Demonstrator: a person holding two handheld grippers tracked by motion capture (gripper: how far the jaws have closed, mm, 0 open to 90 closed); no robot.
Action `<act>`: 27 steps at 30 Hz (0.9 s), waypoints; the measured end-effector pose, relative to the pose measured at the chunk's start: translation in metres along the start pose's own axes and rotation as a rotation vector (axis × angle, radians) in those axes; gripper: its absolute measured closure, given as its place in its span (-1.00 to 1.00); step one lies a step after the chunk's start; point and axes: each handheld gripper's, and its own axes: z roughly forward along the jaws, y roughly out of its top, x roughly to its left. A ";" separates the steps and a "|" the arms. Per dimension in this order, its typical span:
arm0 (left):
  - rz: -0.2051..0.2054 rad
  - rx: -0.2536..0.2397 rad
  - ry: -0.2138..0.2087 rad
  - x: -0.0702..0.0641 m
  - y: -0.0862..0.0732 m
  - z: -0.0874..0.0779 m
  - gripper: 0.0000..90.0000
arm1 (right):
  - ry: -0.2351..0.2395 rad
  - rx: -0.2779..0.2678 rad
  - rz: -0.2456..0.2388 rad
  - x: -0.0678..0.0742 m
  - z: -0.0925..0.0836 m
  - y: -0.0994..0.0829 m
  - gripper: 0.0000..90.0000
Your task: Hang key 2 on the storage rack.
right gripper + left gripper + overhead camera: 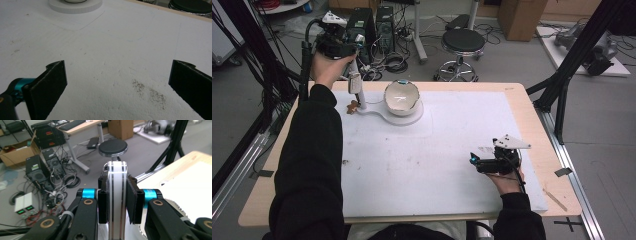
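While the white lever [116,202] is clamped in the left gripper [355,82] beside the bowl [401,97], it's lowered slowly w/ steady grip; right gripper [473,159], well apart, is kept wide, empty.

Even overhead room light, white table [437,165] sheet bright, nearly washed out, soft faint shadows beneath the right tongs [117,82], small glare inside the bowl [402,97] beside the left tongs [117,202], floor beyond dimmer, close black pads slightly soft, all frames grainy
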 end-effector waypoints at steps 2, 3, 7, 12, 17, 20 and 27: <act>0.008 0.012 0.004 0.001 -0.001 0.001 0.65 | 0.000 0.001 -0.003 0.000 0.000 0.000 -0.98; 0.008 0.012 0.004 0.001 -0.001 0.001 0.65 | 0.000 0.001 -0.003 0.000 0.000 0.000 -0.98; -0.018 0.004 -0.028 0.001 -0.003 0.001 0.64 | 0.004 0.000 -0.001 0.000 0.000 0.000 -0.98; -0.119 -0.032 -0.073 0.005 -0.008 -0.007 0.05 | 0.007 -0.001 -0.001 0.001 -0.001 0.000 -0.98; -0.170 -0.010 -0.131 0.015 -0.014 -0.014 -0.54 | 0.007 0.000 -0.002 0.002 -0.001 0.000 -0.98; -0.183 0.067 -0.150 0.019 -0.017 -0.015 -0.96 | 0.006 0.000 -0.002 0.001 -0.001 0.000 -0.98; -0.176 0.065 -0.199 0.019 -0.029 -0.029 -0.96 | 0.008 0.002 -0.001 0.001 -0.001 0.000 -0.98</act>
